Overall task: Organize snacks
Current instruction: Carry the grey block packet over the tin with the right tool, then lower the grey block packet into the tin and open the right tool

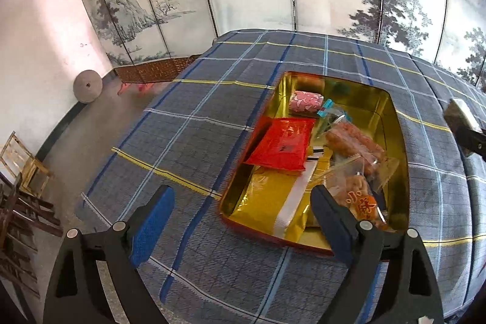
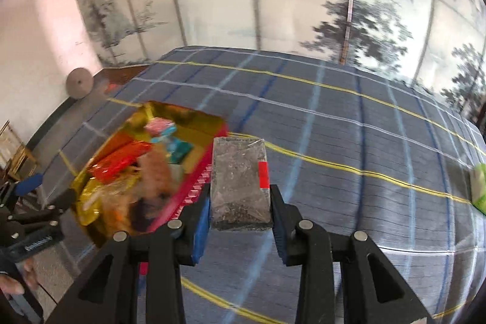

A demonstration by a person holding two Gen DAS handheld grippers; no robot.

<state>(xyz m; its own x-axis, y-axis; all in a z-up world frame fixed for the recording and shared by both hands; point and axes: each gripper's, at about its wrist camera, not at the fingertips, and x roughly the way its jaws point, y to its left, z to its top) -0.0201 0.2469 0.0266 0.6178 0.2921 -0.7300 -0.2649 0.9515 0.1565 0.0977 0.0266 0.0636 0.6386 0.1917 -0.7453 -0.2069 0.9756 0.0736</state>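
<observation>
Left-wrist view: the left gripper [image 1: 243, 217] stood released, its blue-padded jaws spread wide with nothing between them, at the lower centre of the frame above the plaid tablecloth [image 1: 197, 111]. The gold-lined tin [image 1: 398, 141] lay right of centre, holding a red packet [image 1: 281, 143], a pink patterned packet [image 1: 305, 102], a gold packet [image 1: 267, 202] and clear bags of orange snacks [image 1: 355, 141]. Right-wrist view, blurred: the right gripper [image 2: 240, 214] was clenched on a dark, clear-wrapped block [image 2: 240, 184] with a red label, at lower centre, just right of the tin. A green packet [image 2: 479, 187] lay at the right edge.
</observation>
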